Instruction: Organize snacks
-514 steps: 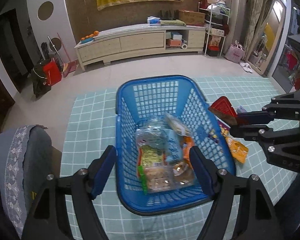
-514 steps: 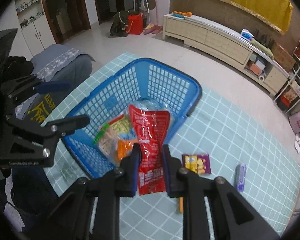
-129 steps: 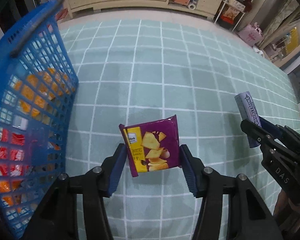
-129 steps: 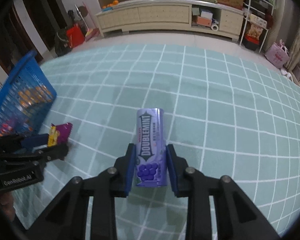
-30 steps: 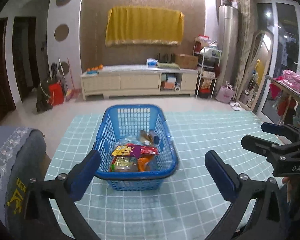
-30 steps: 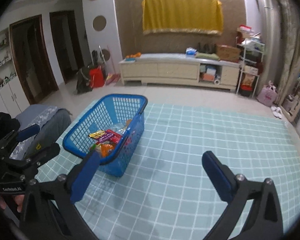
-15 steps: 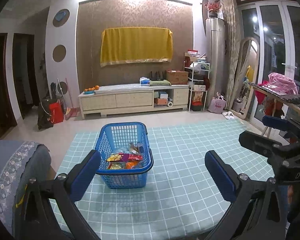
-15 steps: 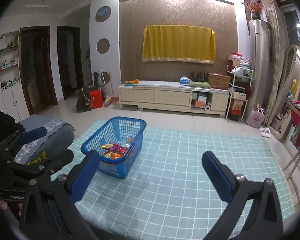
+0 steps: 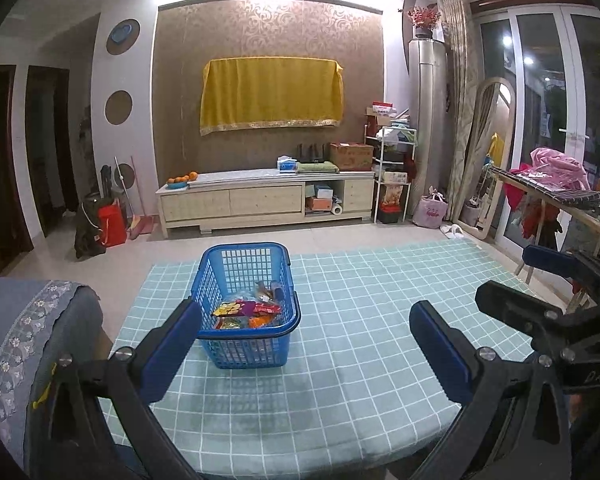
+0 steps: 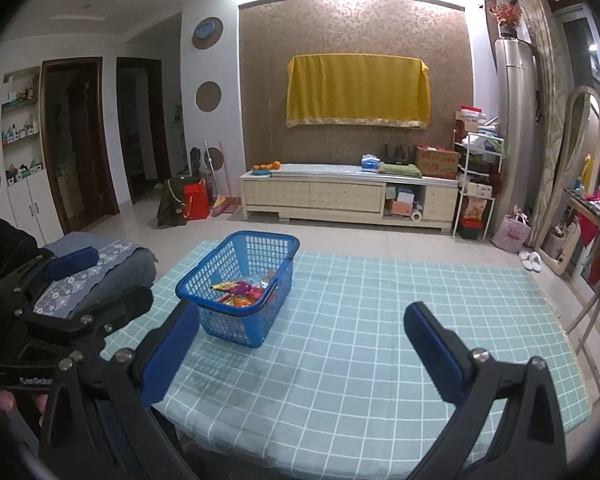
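Nearest, the left tool [image 9: 304, 344] is spread wide with nothing in it, and the right tool [image 10: 300, 344] is spread wide and empty too. A moment ago both tools were lower and closer to the basket; now they have pulled back and up, so the whole worktop [image 9: 360, 392] shows. That looks like stepping away because the job is done.

The checked green cloth [image 10: 380, 340] on the worktop has no loose packets left on it. A few seconds back a purple cracker packet and a gum pack lay there. Now the snacks [image 9: 246, 312] are all piled inside the blue basket [image 9: 246, 344], which stands on the left part of the worktop, well apart from both tools.

The near edge of the worktop is just below the tools, and the right edge drops off beside a folding stand. A grey cushioned seat [image 9: 32, 340] sits close on the left. Between the basket and the right edge there is lots of open room.

Far back are the long cabinet [image 10: 348, 196] and the yellow cloth [image 10: 358, 90] on the wall.
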Motion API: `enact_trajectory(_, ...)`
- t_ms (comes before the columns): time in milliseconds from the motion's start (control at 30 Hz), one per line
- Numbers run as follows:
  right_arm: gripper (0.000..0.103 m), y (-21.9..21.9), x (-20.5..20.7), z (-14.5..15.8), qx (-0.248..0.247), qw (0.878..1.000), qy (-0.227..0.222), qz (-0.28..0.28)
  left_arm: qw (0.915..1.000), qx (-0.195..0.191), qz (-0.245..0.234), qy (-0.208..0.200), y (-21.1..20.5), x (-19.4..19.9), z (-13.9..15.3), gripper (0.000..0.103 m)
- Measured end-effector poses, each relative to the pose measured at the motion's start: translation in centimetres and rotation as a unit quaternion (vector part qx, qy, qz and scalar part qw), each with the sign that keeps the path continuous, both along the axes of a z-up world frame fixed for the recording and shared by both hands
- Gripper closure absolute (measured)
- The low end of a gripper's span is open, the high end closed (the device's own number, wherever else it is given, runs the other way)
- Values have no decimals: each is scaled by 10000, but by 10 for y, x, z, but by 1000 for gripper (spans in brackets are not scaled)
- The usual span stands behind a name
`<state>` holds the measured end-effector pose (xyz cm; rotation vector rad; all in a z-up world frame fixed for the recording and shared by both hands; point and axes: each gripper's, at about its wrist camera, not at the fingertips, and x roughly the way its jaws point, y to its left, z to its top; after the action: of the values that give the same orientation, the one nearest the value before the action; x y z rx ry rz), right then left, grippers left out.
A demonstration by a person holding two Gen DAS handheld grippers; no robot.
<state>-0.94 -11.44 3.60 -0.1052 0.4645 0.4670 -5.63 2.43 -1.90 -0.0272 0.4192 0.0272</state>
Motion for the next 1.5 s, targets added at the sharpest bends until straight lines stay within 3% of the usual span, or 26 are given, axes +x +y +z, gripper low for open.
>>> enact_trajectory(1500, 0, -3, -14, 7, -13, 9999, -26, -157, 9998, -144, -88, 60, -2, -6, 0, 0)
